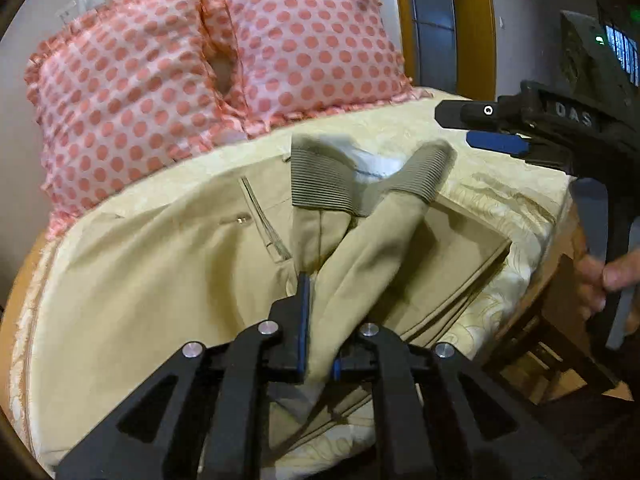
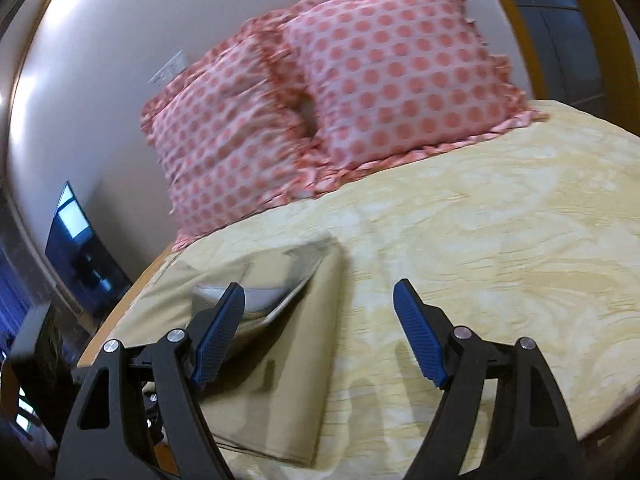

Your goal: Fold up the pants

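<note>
Pants (image 1: 180,272) lie on the bedspread (image 1: 500,184) in front of two pillows (image 1: 200,72), and my left gripper (image 1: 318,320) has its fingers pinched on a ridge of khaki cloth that runs up toward a ribbed cuff (image 1: 424,172). My right gripper (image 2: 320,332) hangs with its fingers spread wide and nothing between them, above the right edge of the folded cloth and bare bedspread. I judge the step in hand to be carrying the pinched leg across to make the next fold. To do it well I would keep the pinch firm, lift only enough to clear the layers beneath, and bring the right gripper down to pin the crease so the stack does not drag.
</note>
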`<state>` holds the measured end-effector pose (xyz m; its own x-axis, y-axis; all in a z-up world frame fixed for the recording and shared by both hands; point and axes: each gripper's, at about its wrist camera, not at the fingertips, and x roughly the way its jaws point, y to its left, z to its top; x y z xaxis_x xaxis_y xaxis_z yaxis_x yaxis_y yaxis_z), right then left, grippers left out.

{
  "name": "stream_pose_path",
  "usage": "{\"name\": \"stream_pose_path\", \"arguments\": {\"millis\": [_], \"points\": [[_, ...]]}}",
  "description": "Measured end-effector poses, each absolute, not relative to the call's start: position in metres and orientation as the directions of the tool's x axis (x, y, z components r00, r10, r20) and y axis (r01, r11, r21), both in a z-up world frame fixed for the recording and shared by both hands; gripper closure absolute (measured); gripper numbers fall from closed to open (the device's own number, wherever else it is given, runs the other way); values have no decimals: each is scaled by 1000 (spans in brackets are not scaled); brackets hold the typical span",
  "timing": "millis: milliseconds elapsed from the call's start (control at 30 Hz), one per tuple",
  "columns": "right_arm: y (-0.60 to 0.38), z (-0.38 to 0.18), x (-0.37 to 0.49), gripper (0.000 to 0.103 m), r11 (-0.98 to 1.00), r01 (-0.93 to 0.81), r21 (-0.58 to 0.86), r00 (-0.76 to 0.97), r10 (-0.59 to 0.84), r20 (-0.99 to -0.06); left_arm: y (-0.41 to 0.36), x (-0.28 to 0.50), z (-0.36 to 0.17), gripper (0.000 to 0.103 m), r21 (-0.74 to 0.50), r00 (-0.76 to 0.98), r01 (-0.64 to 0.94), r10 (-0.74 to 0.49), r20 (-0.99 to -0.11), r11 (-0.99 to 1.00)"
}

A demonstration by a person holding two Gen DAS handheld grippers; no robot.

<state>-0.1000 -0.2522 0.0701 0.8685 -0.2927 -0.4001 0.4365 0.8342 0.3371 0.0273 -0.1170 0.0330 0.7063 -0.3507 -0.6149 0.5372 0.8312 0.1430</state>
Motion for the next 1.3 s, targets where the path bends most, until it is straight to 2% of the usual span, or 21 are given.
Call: {"name": "stream_pose_path", "arguments": {"millis": [133,200,333,367,400,433,467,500,533,567,633,667,700,800,933,1067,1167,1200,1233,1267,1300], "points": [[-267,71,-92,24,811,369,455,900,-191,-391,-113,16,44,95,91,722,522,-382,-577,848],[-272,68,-85,24,797,335,502,908,-131,-398,-121,7,38,95,113,720,542,-390,-574,833],[-283,61,-56,24,760,322,564,884,-29,-466,-123,-2,24,89,101,695,573,-417,-586,813],[-285,59,-48,24,759,333,560,869,-17,-494,-116,-3,31,84,51,676,584,-451,-583,810],[-286,57,-43,24,762,340,551,859,-13,-512,-108,-4,37,74,4,660,596,-487,-572,803],[-288,55,-34,24,767,362,529,835,-15,-549,-98,-6,45,58,-38,654,602,-520,-550,798],[-290,53,-29,24,772,368,518,824,-12,-567,-82,-10,57,47,-71,672,593,-542,-505,802],[-291,50,-26,25,776,367,513,815,-2,-580,-63,-11,70,29,-91,706,566,-539,-460,819],[-292,47,-20,25,780,369,506,800,10,-599,-46,-8,79,24,-109,735,533,-523,-431,839],[-292,44,-15,25,787,365,497,789,21,-614,-31,-1,86,24,-123,758,496,-497,-423,860],[-291,42,-11,34,807,361,467,777,16,-629,0,19,92,24,-138,801,392,-412,-435,909],[-290,41,-9,39,818,358,450,769,16,-639,18,35,92,24,-136,813,323,-348,-466,937],[-290,38,-7,52,824,348,447,762,29,-647,30,48,89,24,-137,814,279,-310,-491,950],[-285,40,-9,60,852,327,408,763,17,-646,65,90,73,25,-215,762,204,-292,-578,955],[-292,38,-9,61,833,347,430,753,26,-657,85,133,49,30,-342,650,172,-367,-666,924],[-292,39,-2,60,842,349,413,744,19,-668,88,149,33,30,-454,557,193,-478,-679,870],[-294,37,-1,78,844,302,443,755,72,-651,86,163,25,31,-511,501,210,-541,-676,833],[-298,36,-3,85,828,285,483,765,106,-635,87,167,23,38,-532,482,209,-560,-674,821],[-301,36,-3,88,815,275,511,773,129,-622,90,172,21,62,-554,472,197,-574,-669,809],[-305,36,-4,89,797,259,545,783,157,-602,96,177,17,75,-613,443,179,-619,-648,770],[-306,37,-5,91,785,249,568,790,175,-588,100,180,14,92,-654,427,169,-652,-626,738]]}}
